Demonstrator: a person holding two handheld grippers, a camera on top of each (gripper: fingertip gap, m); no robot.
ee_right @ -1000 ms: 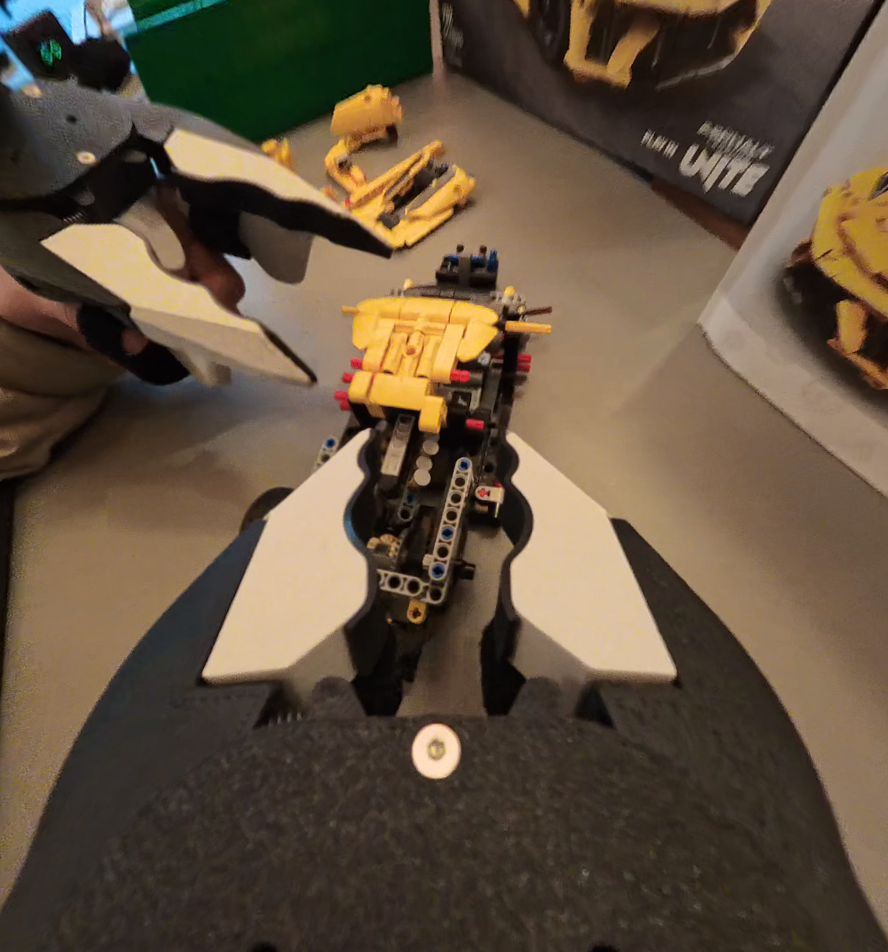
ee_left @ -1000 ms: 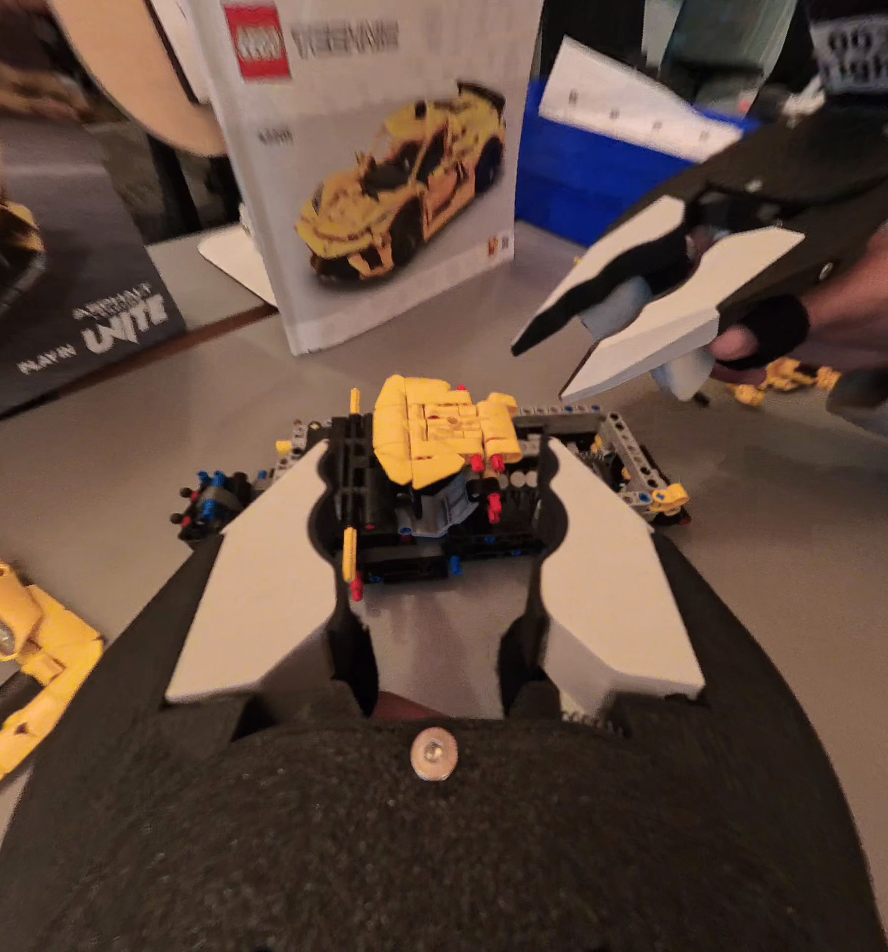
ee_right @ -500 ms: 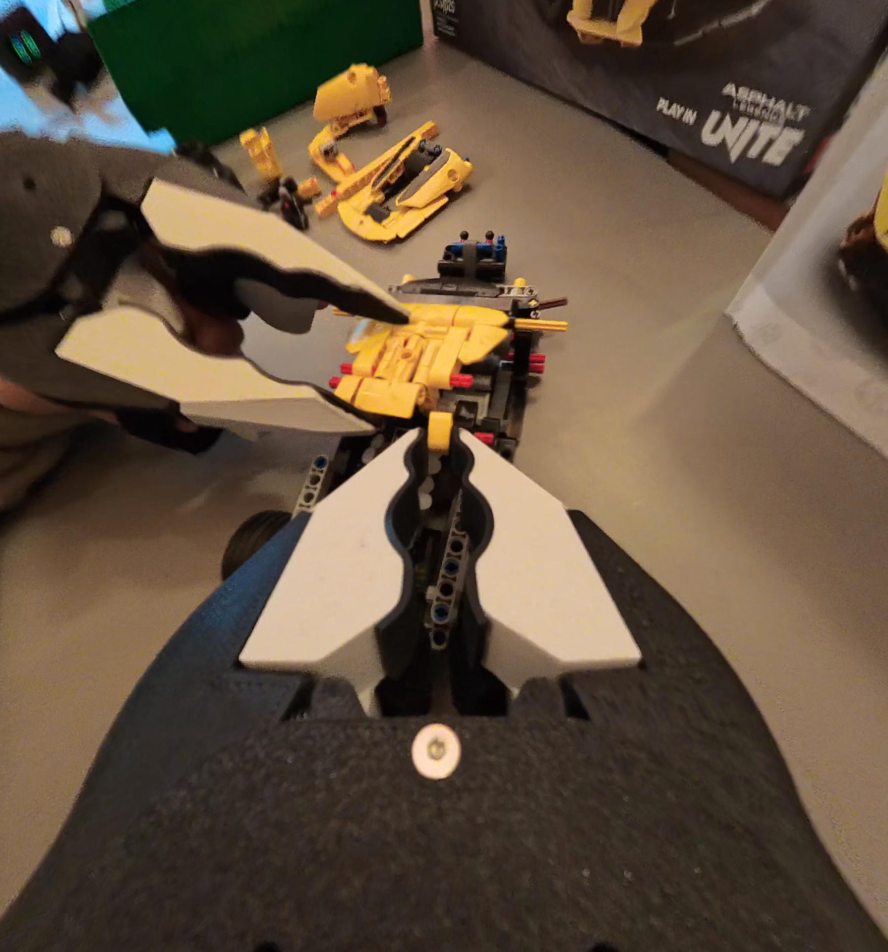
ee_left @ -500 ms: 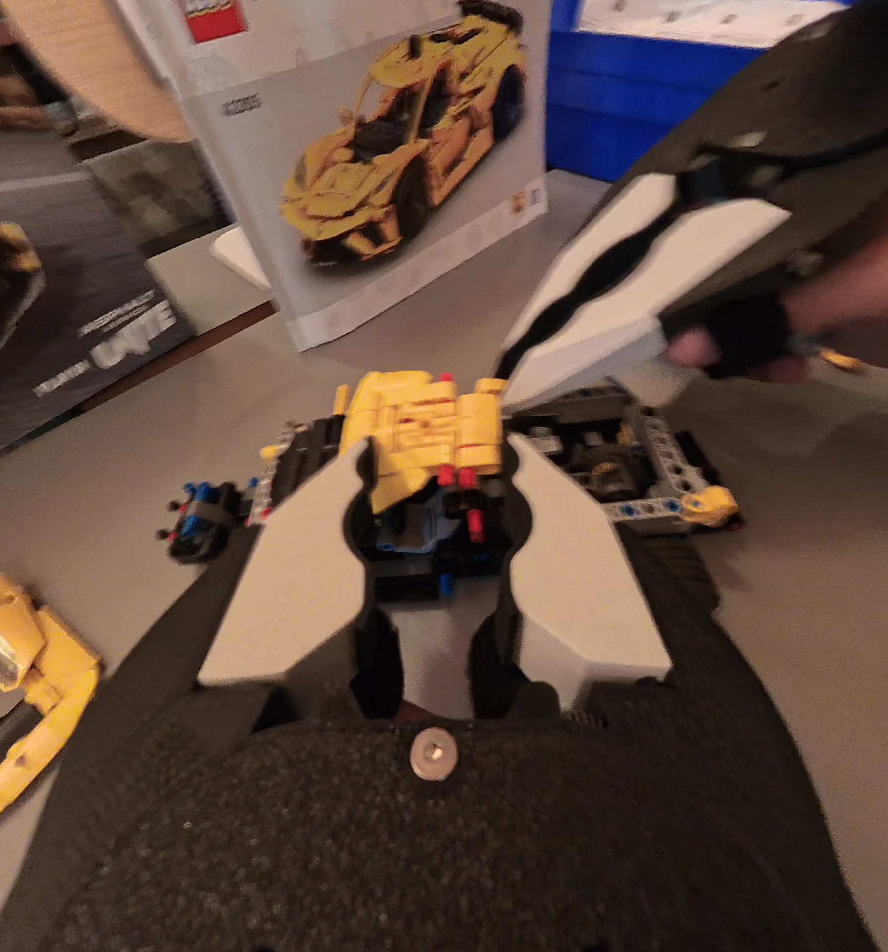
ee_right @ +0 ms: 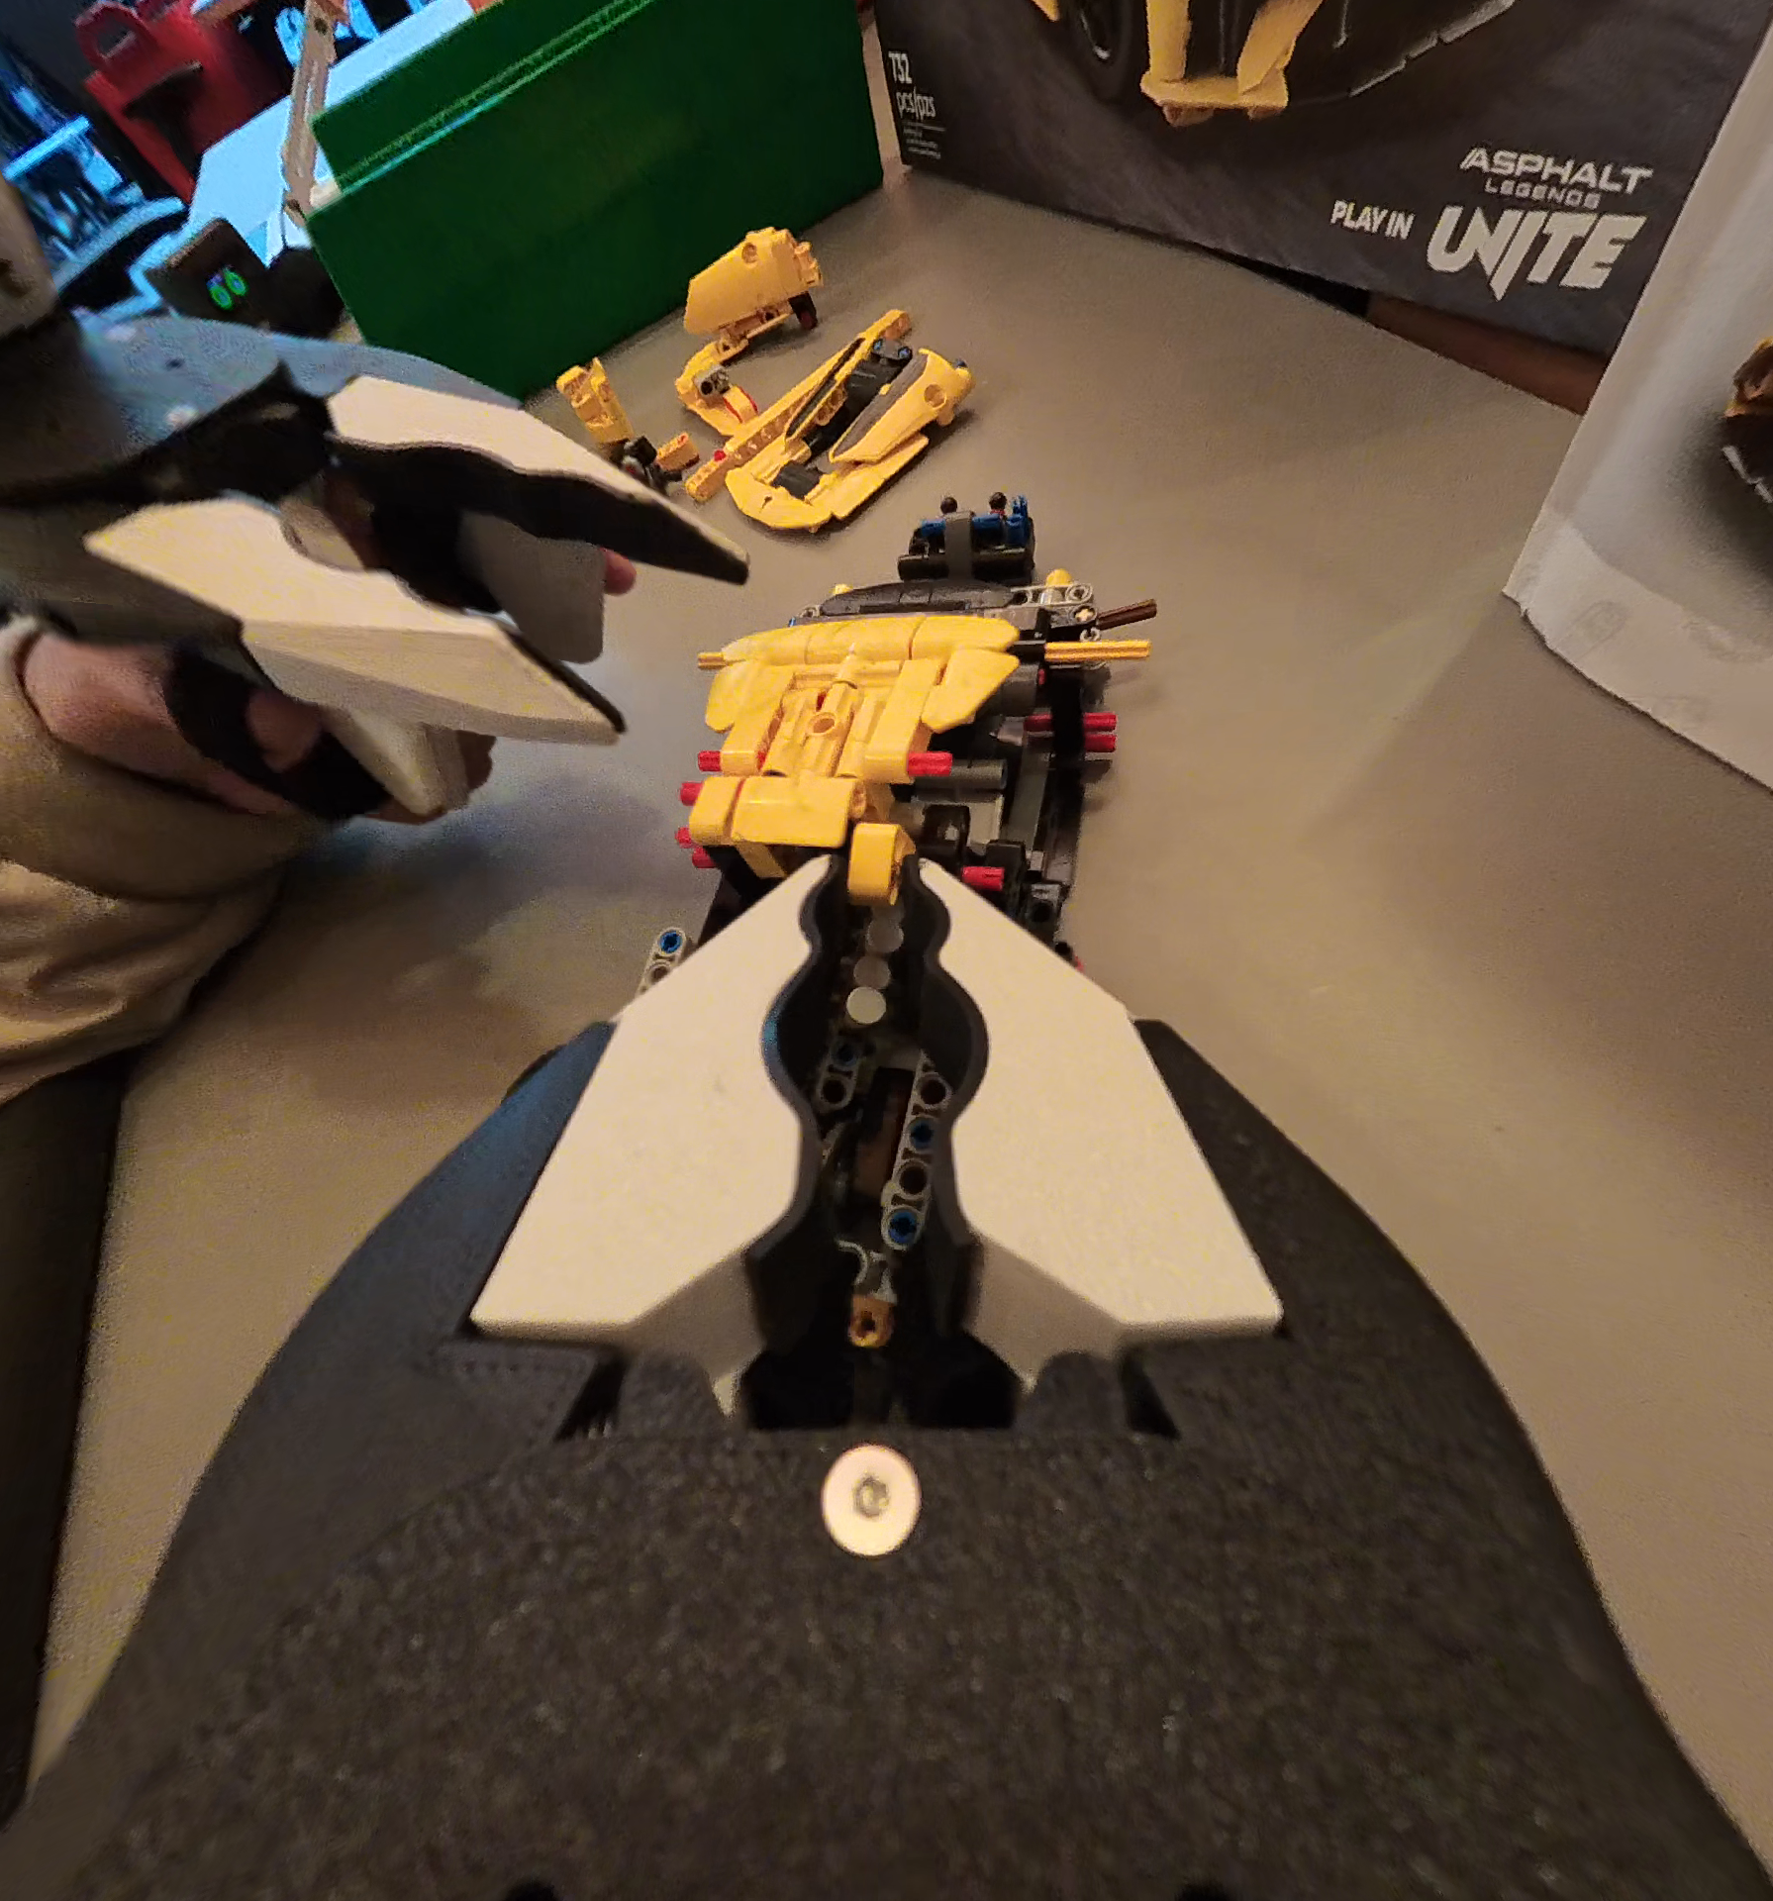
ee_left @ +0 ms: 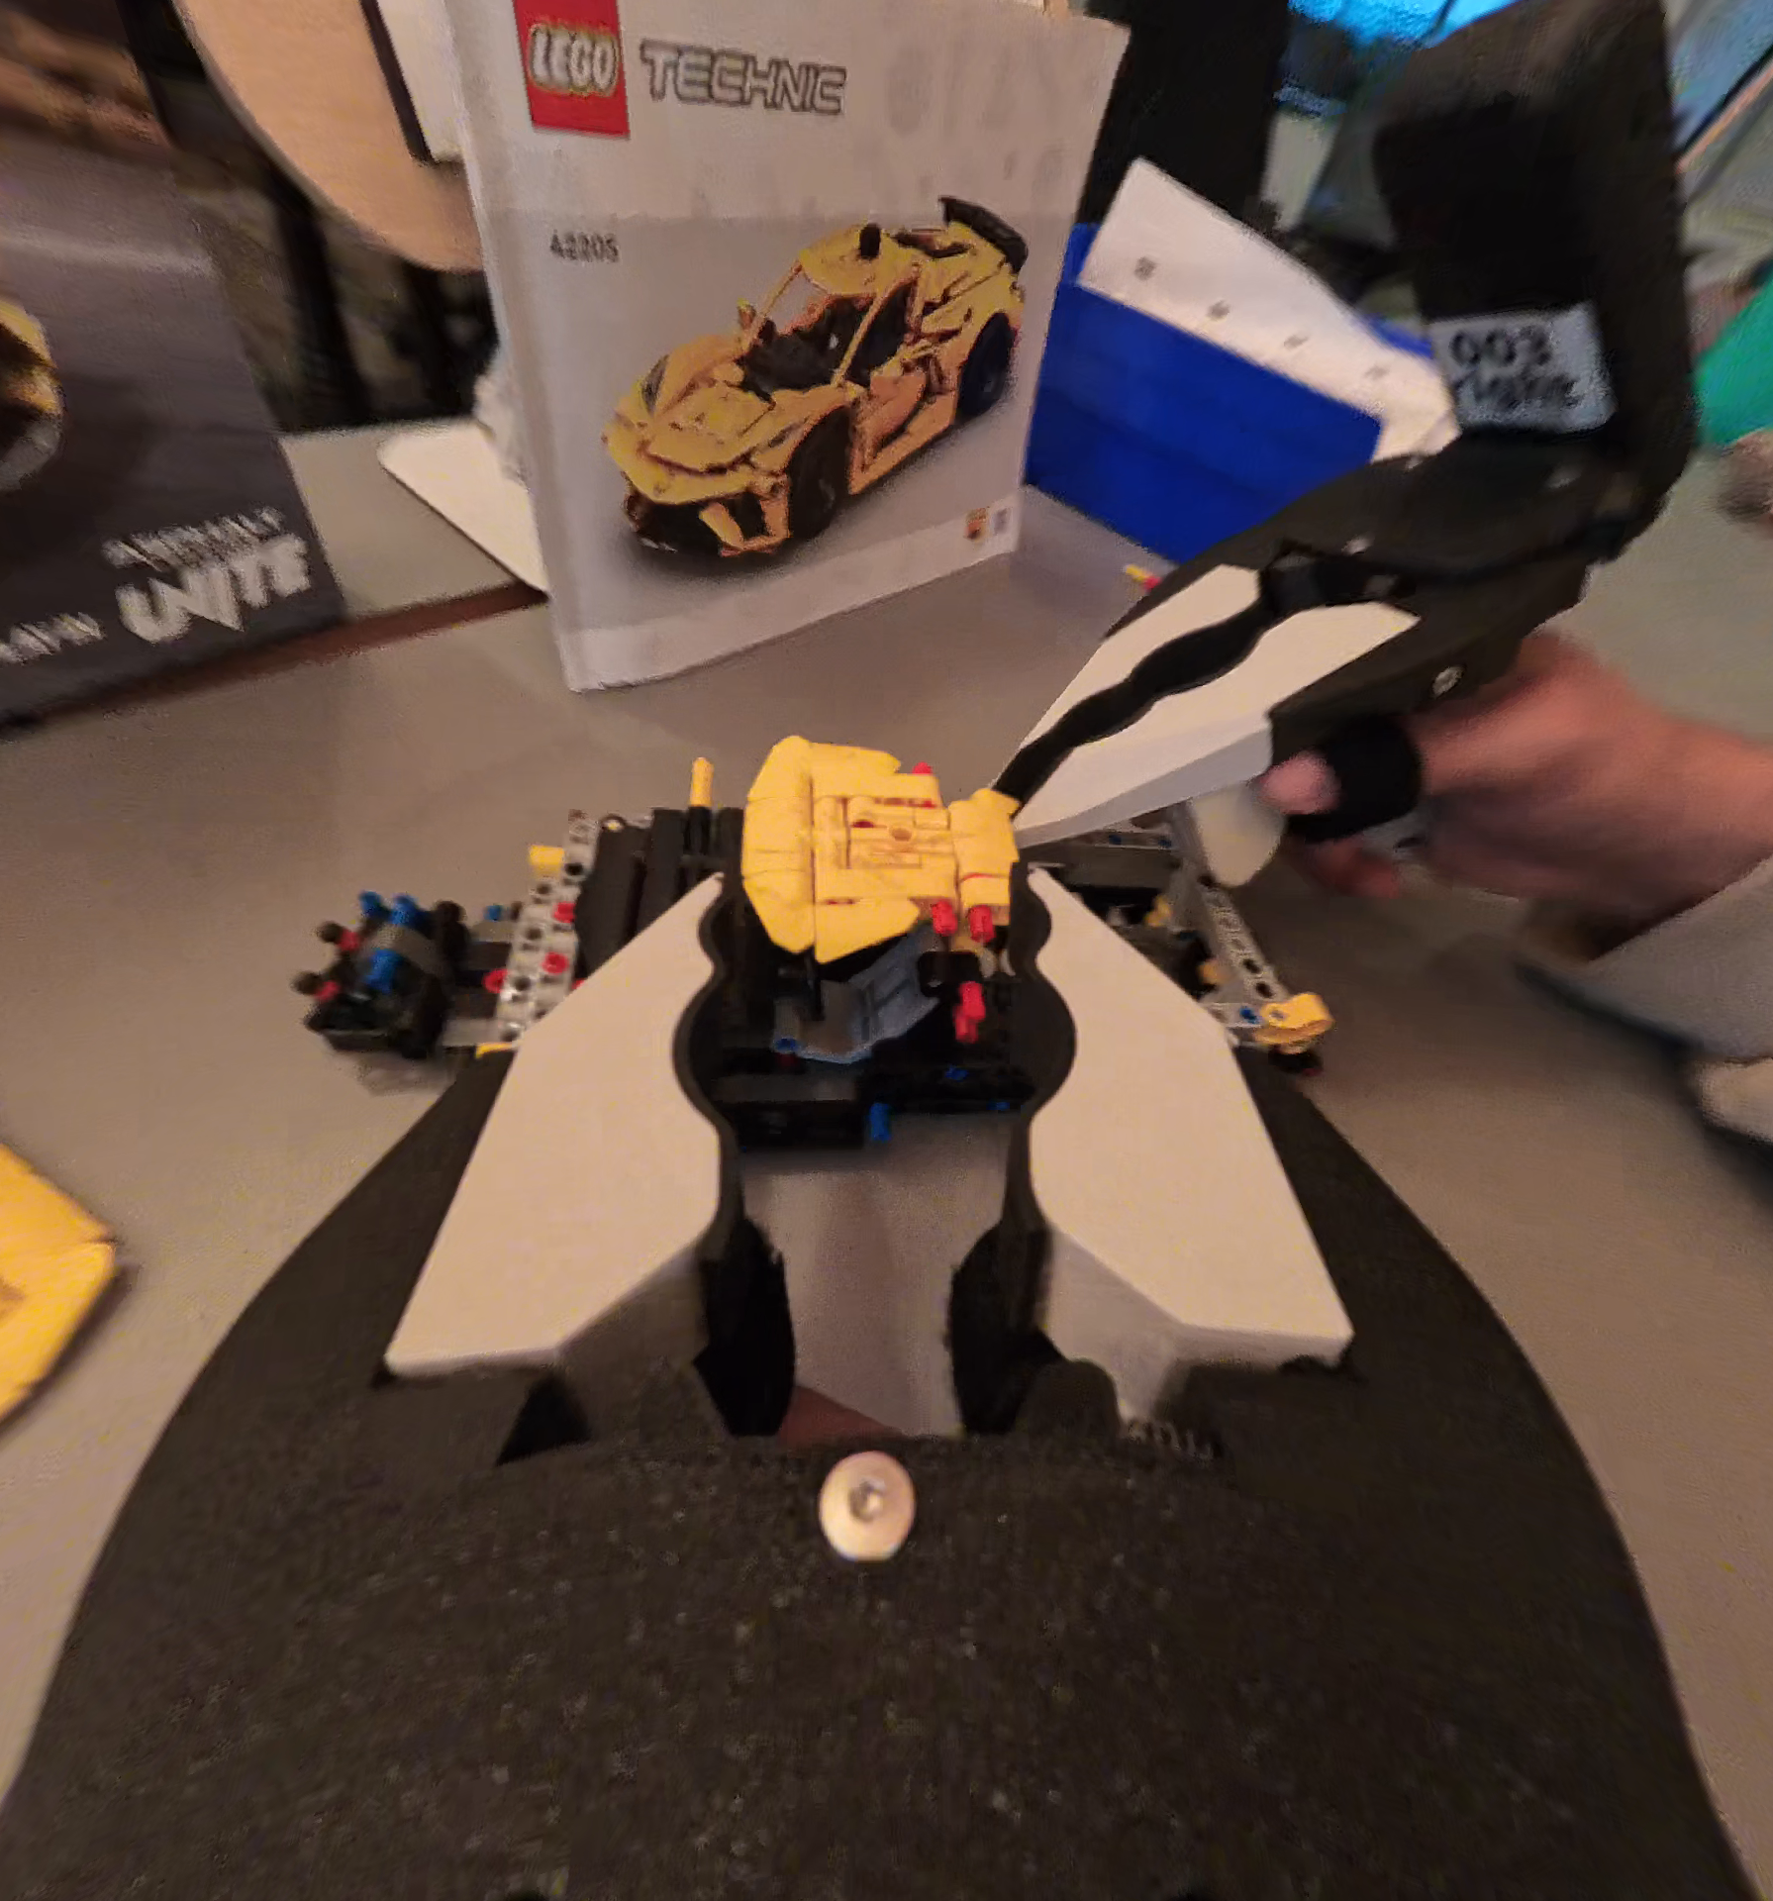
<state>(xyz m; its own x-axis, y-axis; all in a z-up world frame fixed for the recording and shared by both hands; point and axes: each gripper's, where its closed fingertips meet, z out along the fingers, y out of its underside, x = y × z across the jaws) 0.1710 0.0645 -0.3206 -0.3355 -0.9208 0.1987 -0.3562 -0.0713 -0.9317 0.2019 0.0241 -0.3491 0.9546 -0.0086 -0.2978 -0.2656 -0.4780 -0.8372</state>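
A partly built brick car chassis in black and grey stands on the grey table, with a yellow panel assembly on top. My left gripper is open and empty, its fingers to either side of the yellow panel as I look along them. In the right wrist view, the left gripper sits just left of the chassis, apart from it. My right gripper is shut on a small yellow tab at the near end of the yellow panel. The right gripper also shows in the left wrist view.
An instruction booklet with a yellow car picture stands behind the chassis. A dark box and a green box stand at the table's edge, and a blue bin at the back. Loose yellow body parts lie beyond the chassis. One gripper's finger ends stand about 7 centimeters off the other's.
My right gripper came down over the chassis and shut on the yellow tab. My left gripper moved in toward the yellow panel, then drew back a little, still open.
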